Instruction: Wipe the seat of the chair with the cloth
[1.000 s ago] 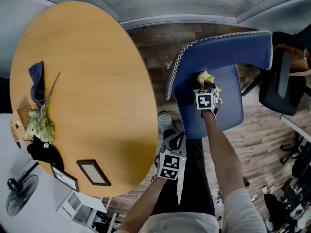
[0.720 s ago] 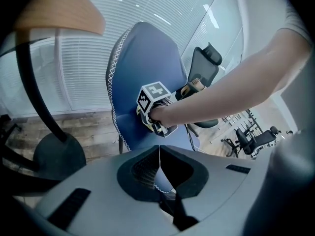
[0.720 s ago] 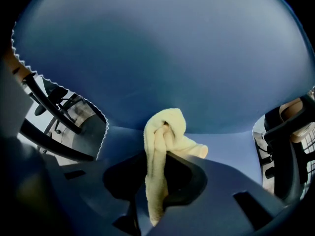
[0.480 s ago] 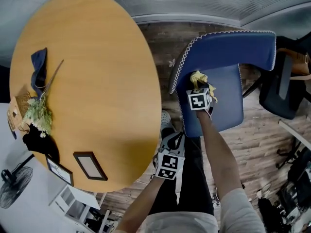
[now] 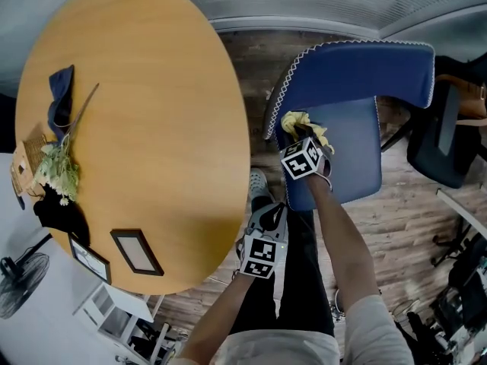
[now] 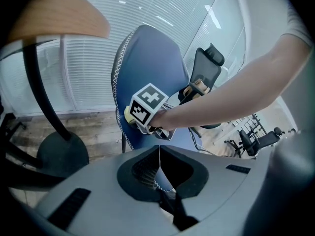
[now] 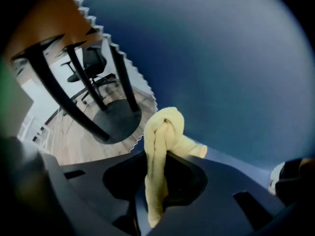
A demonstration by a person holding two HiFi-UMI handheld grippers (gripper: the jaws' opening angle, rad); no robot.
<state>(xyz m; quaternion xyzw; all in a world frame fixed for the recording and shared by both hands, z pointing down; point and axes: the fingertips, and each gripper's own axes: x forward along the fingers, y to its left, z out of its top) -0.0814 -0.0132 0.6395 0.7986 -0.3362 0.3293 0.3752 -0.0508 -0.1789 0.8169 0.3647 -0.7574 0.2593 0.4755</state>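
The right hand-held gripper [image 5: 298,137] pinches a yellow cloth [image 5: 300,123] and holds it on the blue seat [image 5: 351,152] of the chair [image 5: 358,71]. The cloth sits at the seat's left edge, near the back corner, where the backrest's white zigzag-stitched rim [image 5: 278,106] comes down. In the right gripper view the jaws are closed on the cloth [image 7: 163,132]. A folded strip runs down between them, and a rounded bunch bulges out ahead of the tips against the blue upholstery [image 7: 226,68]. The person's right forearm [image 5: 344,242] reaches forward to the seat's front edge.

The left hand-held gripper [image 5: 269,213] is held low and near the person's body, between the table's near edge and the chair's front-left corner, above a shoe [image 5: 259,187] on the plank floor [image 5: 243,67]. Its jaws are pressed together with nothing between them — in the left gripper view they meet along a thin line [image 6: 159,157]. Beyond them that view shows the chair [image 6: 147,58] and the right hand-held gripper's marker cube [image 6: 146,104].

The round wooden table [image 5: 152,112] fills the left side. Two picture frames [image 5: 137,251] lie at its near-left edge, and a bunch of flowers [image 5: 58,175] and a dark blue item [image 5: 61,106] lie along its left edge. A black office chair [image 5: 440,144] stands to the right of the blue one.
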